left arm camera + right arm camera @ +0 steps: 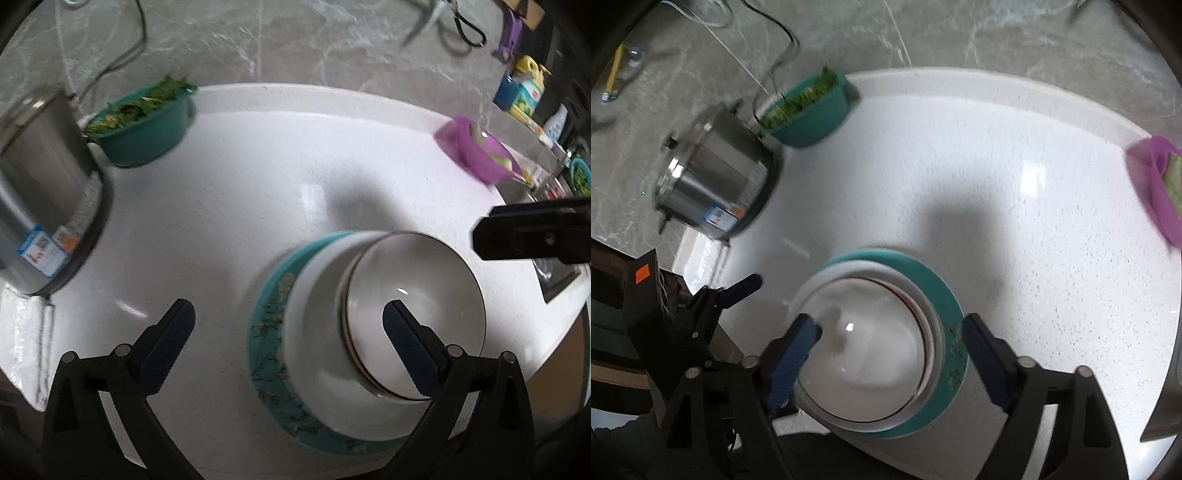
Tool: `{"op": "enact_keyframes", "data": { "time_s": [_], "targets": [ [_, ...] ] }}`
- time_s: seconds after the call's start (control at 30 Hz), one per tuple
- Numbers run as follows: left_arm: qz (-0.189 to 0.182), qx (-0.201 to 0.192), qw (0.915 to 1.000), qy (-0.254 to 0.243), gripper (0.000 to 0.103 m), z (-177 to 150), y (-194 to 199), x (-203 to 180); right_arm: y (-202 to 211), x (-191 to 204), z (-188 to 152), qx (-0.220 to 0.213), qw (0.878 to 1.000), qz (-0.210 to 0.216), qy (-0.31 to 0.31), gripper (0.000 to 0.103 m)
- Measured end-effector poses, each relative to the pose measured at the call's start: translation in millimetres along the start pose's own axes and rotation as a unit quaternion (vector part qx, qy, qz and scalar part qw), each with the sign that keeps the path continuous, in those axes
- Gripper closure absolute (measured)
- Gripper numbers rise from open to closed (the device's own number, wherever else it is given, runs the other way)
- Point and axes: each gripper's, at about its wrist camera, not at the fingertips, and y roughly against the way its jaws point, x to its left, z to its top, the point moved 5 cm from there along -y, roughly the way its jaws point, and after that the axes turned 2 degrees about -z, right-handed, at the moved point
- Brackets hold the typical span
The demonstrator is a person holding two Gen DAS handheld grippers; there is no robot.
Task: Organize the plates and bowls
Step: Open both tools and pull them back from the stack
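A: Item one, nearest?

B: Left gripper point(288, 317), jaws spread wide and holding nothing; one finger sits over the bare white countertop point(221, 206), the other in front of the stack. Right gripper point(890, 332), also spread wide, its fingers on either side of the stack; whether a pad touches a rim, the blur does not let one tell.

A: Item two, the stack?

B: Teal plate point(269, 317) with a floral pattern at the bottom, flat on the countertop near its front edge. On it a white plate point(314, 325). On top, a white bowl point(413, 314) with a dark rim line, upright and empty. Seen from the right wrist: teal plate point(945, 306), white bowl point(871, 347).

A: Farther back?

B: Steel pot point(40, 192) with a label, at the left. Just beside it, a teal bowl point(144, 125) filled with leafy greens, at the back edge. Purple bowl point(480, 151) at the far right edge, well apart from the stack.

A: Beyond the counter?

B: Grey marbled floor point(295, 37), with a dark cable point(129, 44) trailing across it.
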Motion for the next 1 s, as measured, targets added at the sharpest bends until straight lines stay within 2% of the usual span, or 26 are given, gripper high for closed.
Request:
{"op": "enact_keyframes", "data": {
  "time_s": [0.1,0.33,0.53,0.67,0.8,0.87,0.93,1.0],
  "targets": [
    [0.006,-0.005,0.9999,0.009,0.0,3.3,15.7,4.1,15.0,4.1,-3.4,-0.039,0.999,-0.004,0.005,0.0],
    [0.004,-0.081,0.9967,0.004,0.0,20.8,74.0,-10.5,47.7,1.7,-17.0,-0.109,0.994,-0.029,-0.012,0.0],
    [0.005,-0.087,0.9954,0.04,0.0,18.8,96.5,-30.7,65.6,-3.2,-30.6,-0.128,0.99,-0.053,-0.007,0.0],
    [0.039,-0.082,0.9943,0.056,0.0,11.9,107.5,-54.0,85.0,-10.5,-41.3,-0.154,0.986,-0.065,0.0,0.0],
    [0.089,-0.08,0.9908,0.062,0.0,6.9,126.8,-75.5,107.1,-22.0,-54.3,-0.178,0.981,-0.071,-0.001,0.0],
    [0.135,-0.079,0.9855,0.065,0.0,3.9,137.9,-83.2,114.5,-25.2,-61.8,-0.182,0.98,-0.076,0.006,0.0],
    [0.198,-0.068,0.9756,0.067,0.0,-0.9,146.5,-88.3,119.6,-26.4,-67.7,-0.182,0.98,-0.075,0.008,0.0],
    [0.221,-0.056,0.9716,0.066,0.0,-4.2,150.8,-92.0,127.3,-23.8,-73.9,-0.187,0.979,-0.077,0.011,0.0]
  ]
}}
